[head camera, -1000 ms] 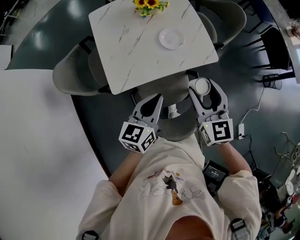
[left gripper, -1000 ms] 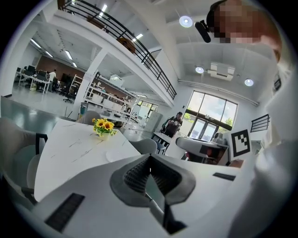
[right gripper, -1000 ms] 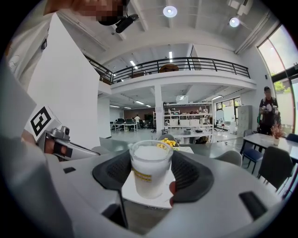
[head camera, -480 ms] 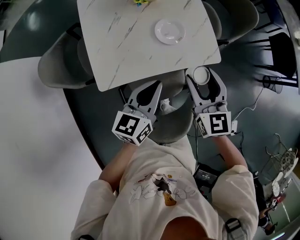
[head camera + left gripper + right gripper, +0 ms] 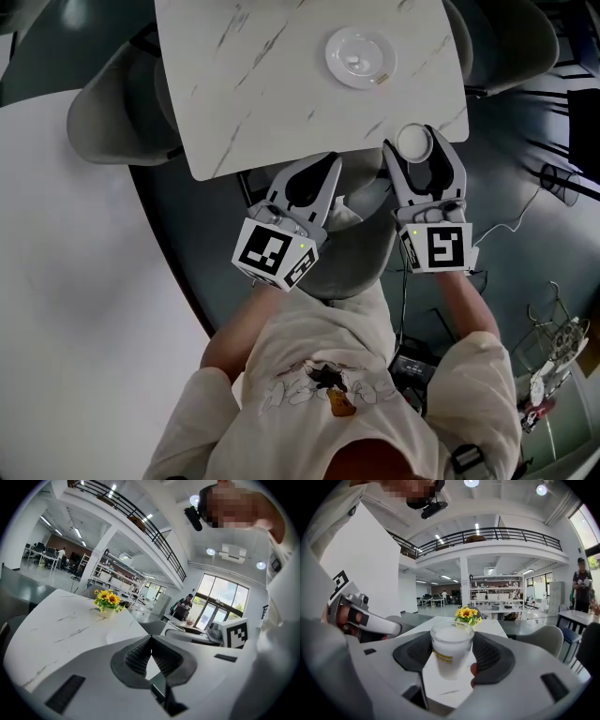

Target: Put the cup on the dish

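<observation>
A small frosted cup (image 5: 450, 649) with a yellow band stands upright between the jaws of my right gripper (image 5: 451, 654), which is shut on it. From the head view the cup (image 5: 414, 142) hangs just over the near right edge of the white marble table (image 5: 272, 84). A white round dish (image 5: 360, 57) lies on the table, a short way beyond the cup. My left gripper (image 5: 324, 165) is at the table's near edge, shut with nothing in it; in its own view the left gripper's (image 5: 150, 638) jaws meet at the tips.
A pot of sunflowers (image 5: 108, 603) stands on the table's far side. Grey chairs (image 5: 117, 112) sit around the table, one seat (image 5: 349, 246) under my grippers. A large white surface (image 5: 84, 319) lies at the left. Cables and a wire rack (image 5: 553, 347) are on the floor at right.
Both grippers have moved forward toward the table. The cup has gone from over the chair to the table's near edge, closer to the dish.
</observation>
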### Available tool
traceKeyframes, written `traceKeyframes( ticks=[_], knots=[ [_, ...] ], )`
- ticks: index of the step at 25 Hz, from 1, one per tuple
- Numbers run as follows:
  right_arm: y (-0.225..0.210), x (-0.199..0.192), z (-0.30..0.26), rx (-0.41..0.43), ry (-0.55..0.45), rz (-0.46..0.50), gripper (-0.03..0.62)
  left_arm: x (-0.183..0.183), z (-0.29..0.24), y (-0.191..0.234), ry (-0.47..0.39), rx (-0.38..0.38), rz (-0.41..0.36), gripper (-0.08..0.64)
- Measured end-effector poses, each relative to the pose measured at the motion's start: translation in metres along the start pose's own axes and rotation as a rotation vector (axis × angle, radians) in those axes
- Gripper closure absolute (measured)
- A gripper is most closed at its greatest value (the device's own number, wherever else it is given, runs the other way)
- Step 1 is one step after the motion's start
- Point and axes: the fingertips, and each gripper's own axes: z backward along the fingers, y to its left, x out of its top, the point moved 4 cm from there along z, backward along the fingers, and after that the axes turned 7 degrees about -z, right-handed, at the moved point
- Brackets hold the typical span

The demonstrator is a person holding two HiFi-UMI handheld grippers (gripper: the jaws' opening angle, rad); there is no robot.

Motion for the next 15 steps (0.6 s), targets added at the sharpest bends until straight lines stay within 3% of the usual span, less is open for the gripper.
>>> traceKeyframes(
  ticks=[4, 12, 15],
  knots=[
    [-0.008, -0.012, -0.019, 0.010, 0.003, -0.004, 0.325, -0.007, -0.013, 0.008, 0.005, 0.018, -0.019, 0.557],
    [-0.026, -0.031, -0.050, 0.000, 0.005, -0.032, 0.325, -0.025, -0.036, 0.028, -0.001, 0.060, 0.017, 0.557],
    [-0.032, -0.036, -0.062, -0.002, -0.001, -0.023, 0.325, -0.030, -0.047, 0.036, -0.002, 0.083, -0.015, 0.557]
  ],
)
